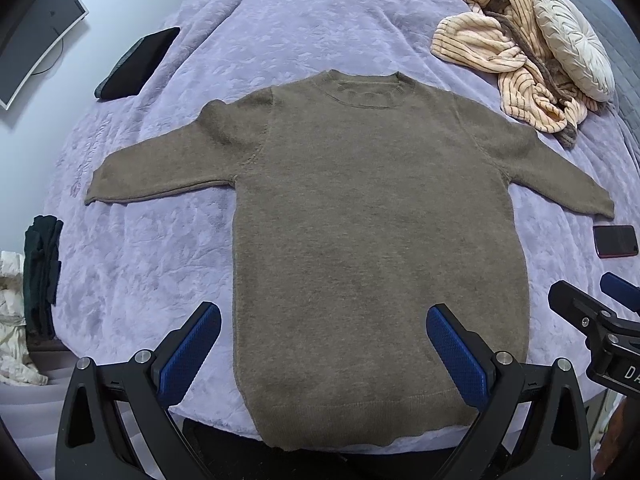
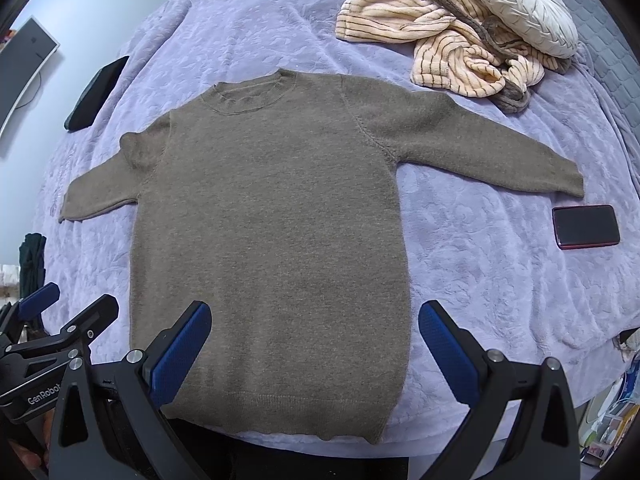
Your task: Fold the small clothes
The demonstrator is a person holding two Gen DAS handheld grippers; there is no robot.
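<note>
A brown knit sweater lies flat and spread out on a lilac bedspread, neck away from me, both sleeves stretched sideways; it also shows in the right wrist view. My left gripper is open and empty, held above the sweater's lower left part near the hem. My right gripper is open and empty above the sweater's lower right part. The right gripper also shows at the right edge of the left wrist view, and the left gripper at the left edge of the right wrist view.
A crumpled peach striped garment and a round white cushion lie at the far right. A dark phone lies right of the sweater. A black folded item sits far left. Dark clothes hang off the left edge.
</note>
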